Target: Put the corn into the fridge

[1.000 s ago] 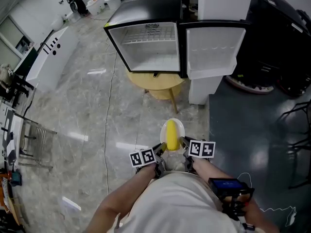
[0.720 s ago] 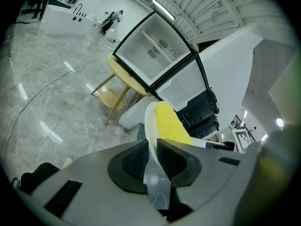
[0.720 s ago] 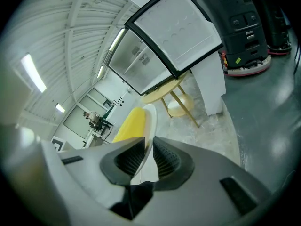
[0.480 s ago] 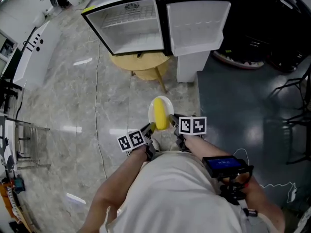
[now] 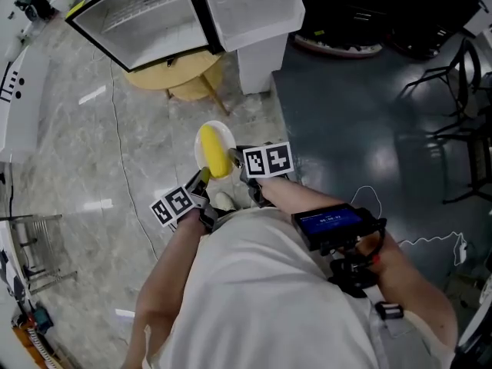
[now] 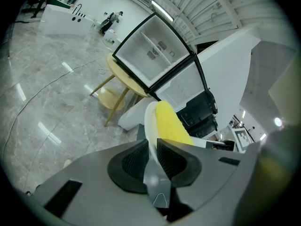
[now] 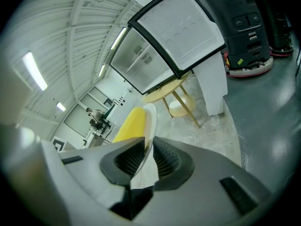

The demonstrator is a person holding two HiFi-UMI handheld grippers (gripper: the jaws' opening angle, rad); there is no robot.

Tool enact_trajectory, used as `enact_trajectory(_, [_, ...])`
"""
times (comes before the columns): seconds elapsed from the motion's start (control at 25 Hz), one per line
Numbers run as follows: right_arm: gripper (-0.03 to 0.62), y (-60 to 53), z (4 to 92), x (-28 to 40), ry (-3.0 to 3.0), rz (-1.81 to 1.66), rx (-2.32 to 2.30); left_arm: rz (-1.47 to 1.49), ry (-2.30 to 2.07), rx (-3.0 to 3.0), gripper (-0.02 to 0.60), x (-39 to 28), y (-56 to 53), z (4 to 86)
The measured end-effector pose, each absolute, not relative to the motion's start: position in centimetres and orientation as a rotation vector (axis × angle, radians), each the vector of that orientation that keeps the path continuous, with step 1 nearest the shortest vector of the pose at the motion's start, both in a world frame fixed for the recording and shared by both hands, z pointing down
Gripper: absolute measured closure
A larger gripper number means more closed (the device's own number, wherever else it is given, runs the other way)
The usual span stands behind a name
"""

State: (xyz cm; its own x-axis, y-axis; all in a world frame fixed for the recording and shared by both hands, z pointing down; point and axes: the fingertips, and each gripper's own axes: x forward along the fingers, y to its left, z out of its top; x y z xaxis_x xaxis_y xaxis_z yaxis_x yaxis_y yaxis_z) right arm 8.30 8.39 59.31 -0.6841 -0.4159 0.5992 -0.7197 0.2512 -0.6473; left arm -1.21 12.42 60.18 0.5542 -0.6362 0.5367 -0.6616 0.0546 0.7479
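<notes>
A yellow corn cob (image 5: 213, 151) lies on a small white plate (image 5: 224, 134), carried in the air above the floor. My left gripper (image 5: 203, 175) is shut on the plate's near-left rim; the plate (image 6: 150, 126) and corn (image 6: 170, 123) show just past its jaws. From the right, my right gripper (image 5: 236, 157) is shut on the rim too, with plate (image 7: 149, 121) and corn (image 7: 129, 125) beyond its jaws. The small fridge (image 5: 154, 14) stands open ahead at the top, its door (image 5: 250, 2) swung right, its inside (image 6: 150, 55) white and bare.
The fridge rests on a round yellow wooden table (image 5: 173, 71). A white block (image 5: 257, 64) stands right of the table. A cable (image 5: 131, 175) runs along the grey marble floor. Dark floor mat and black chairs (image 5: 453, 91) are to the right.
The person has walked closer to the fridge; it has slid to the top left of the head view. The plate with corn stays held by both grippers, now shifted left.
</notes>
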Motion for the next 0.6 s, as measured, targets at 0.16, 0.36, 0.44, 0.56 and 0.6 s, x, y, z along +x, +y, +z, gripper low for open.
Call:
enact_trajectory(0.16, [0.539, 8.75, 59.46, 8.18, -2.216, 1.419, 1.047, 0.034, -1.116, 1.619, 0.522, -1.35, 12.73, 60.21])
enact_trajectory(0.36, [0.539, 9.07, 59.52, 7.89, -2.220, 1.420, 1.033, 0.030, -1.124, 1.615, 0.522, -1.63, 13.13, 60.20])
enact_trajectory(0.44, [0.539, 9.12, 59.52, 7.77, -2.222, 1.419, 1.028, 0.027, -1.128, 1.613, 0.522, -1.75, 13.20, 60.19])
enact_trajectory(0.56, [0.539, 9.21, 59.52, 7.55, -2.225, 1.421, 1.017, 0.025, -1.136, 1.608, 0.522, -1.94, 13.35, 60.19])
enact_trajectory(0.6, [0.539, 9.26, 59.54, 7.49, -2.227, 1.420, 1.013, 0.024, -1.139, 1.606, 0.522, -2.00, 13.43, 60.21])
